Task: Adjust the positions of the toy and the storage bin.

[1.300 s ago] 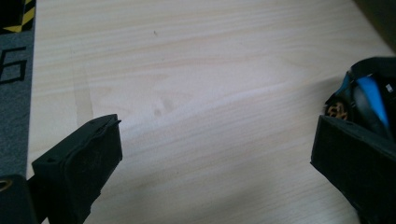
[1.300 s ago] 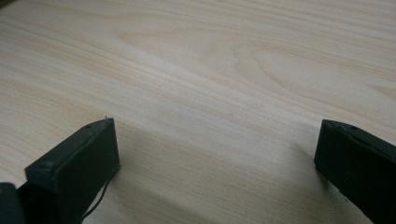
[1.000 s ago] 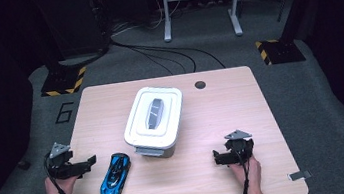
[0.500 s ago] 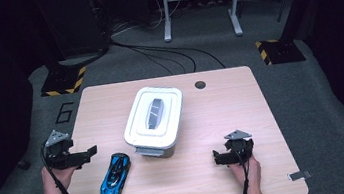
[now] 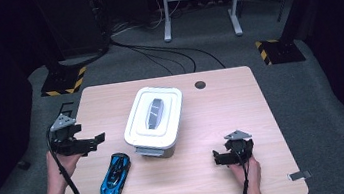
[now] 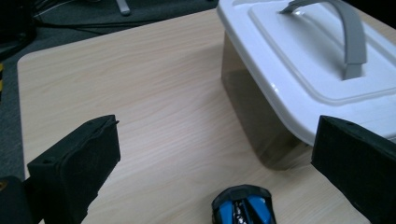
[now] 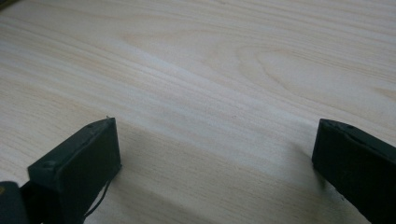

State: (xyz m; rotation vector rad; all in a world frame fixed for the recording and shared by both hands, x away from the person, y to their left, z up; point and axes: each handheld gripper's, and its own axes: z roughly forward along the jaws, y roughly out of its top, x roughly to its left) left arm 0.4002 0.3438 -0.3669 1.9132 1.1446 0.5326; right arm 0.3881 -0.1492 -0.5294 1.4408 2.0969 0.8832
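A white lidded box [image 5: 154, 121] with a grey handle [image 5: 155, 112] stands mid-table on the wooden table [image 5: 222, 110]. In front of it to the left lies a blue toy car [image 5: 114, 175]. My left gripper [image 5: 96, 140] is held up at the table's left edge, open, with its jaws pointing right toward the box. In the left gripper view the box [image 6: 322, 70] is ahead on the right and the car's end [image 6: 243, 210] lies low between the wide-apart jaws. My right gripper [image 5: 217, 157] rests near the front right, open, jaws pointing left. The right gripper view has bare wood [image 7: 215, 93] between its jaws.
A round cable hole [image 5: 200, 84] sits near the table's far edge. A small grey tag [image 5: 299, 175] lies at the front right corner. On the floor beyond are cables [image 5: 164, 52], a metal frame [image 5: 198, 3] and yellow-black striped bases [image 5: 62, 81].
My left gripper has risen and moved away from the person along the table's left edge. The right gripper, the box and the car have stayed put.
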